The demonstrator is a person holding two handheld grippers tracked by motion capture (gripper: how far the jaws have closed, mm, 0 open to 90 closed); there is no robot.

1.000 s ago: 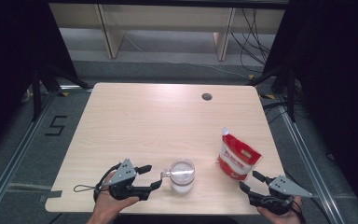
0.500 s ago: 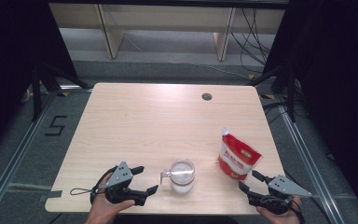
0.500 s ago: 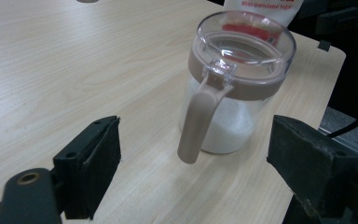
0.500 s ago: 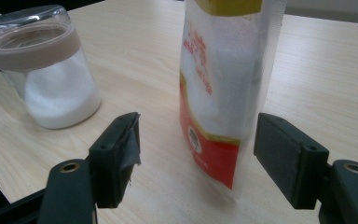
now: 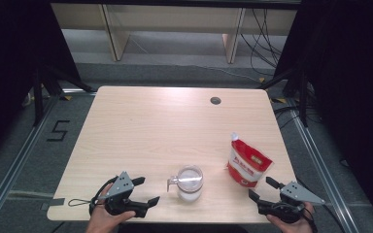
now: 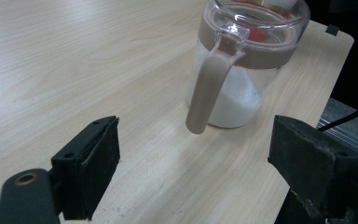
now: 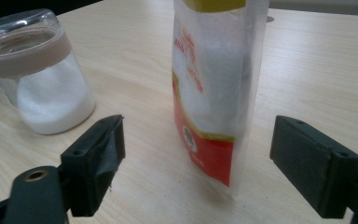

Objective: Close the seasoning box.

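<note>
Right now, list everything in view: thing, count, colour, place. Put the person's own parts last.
table: one, pale wood, centre of the high view.
glass jar: one, clear with a brown collar and handle, part full of white powder, near edge of the table, middle.
pouch: one, red and white with a yellow band near its top, standing upright, right of the jar and apart from it.
grommet hole: one, dark, far right part of the tabletop.
floor marking: one, black digit 5, on the floor left of the table.
left gripper: one, black with a grey plate, open, near left edge, pointing at the jar's handle.
right gripper: one, black with a grey plate, open, near right edge, facing the pouch.
hands: two, at the bottom edge, one on each gripper.
</note>
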